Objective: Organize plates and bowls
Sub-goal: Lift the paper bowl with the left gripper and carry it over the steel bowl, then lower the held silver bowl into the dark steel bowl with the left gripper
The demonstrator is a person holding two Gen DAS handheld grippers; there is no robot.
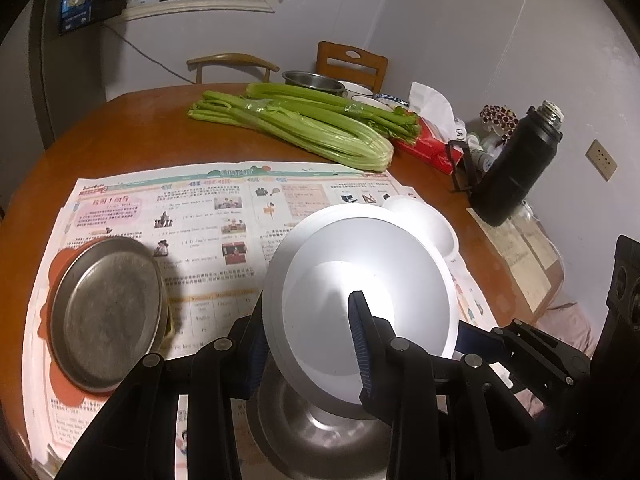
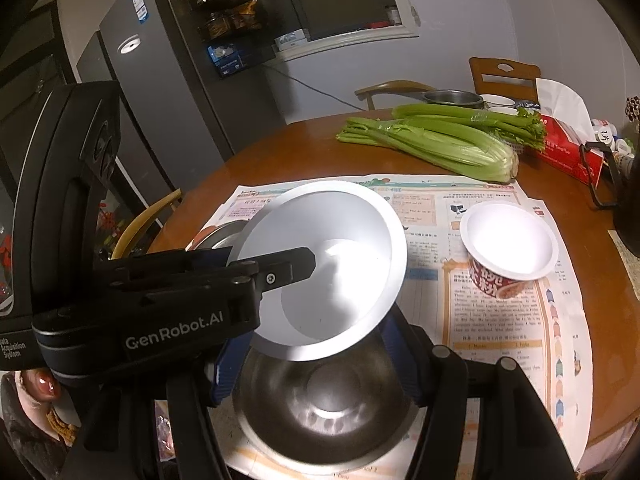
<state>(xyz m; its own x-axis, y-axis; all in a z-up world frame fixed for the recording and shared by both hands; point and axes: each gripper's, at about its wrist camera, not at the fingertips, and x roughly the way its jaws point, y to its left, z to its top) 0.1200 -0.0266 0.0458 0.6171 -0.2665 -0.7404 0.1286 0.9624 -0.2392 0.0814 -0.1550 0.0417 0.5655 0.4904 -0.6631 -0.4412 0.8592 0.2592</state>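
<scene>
- The round wooden table (image 1: 160,120) fills both views, and a printed newspaper (image 1: 192,216) is spread across its near half.
- 2 celery bunches (image 1: 304,124) lie side by side on the bare wood beyond the paper, just beside a red tissue box (image 1: 424,146) and a black flask (image 1: 516,168).
- A steel plate (image 1: 108,312) rests on an orange mat (image 1: 48,312) at the paper's left side.
- My left gripper (image 1: 308,344) is clenched on the near rim of a white bowl (image 1: 360,280), 1 blue-padded finger (image 1: 358,336) inside the bowl and the other outside; the bowl is tilted and lifted off the paper.
- My right gripper (image 2: 316,364) grasps a steel bowl (image 2: 324,408) by its rim, blue pads against either side; this bowl sits directly under the white bowl.
- A white-lined paper cup (image 2: 508,240) with a red printed wall stands upright on the newspaper, to the right of the white bowl and apart from it.
- More steel and enamel dishes (image 1: 316,80) sit at the table's far edge, behind the celery.
</scene>
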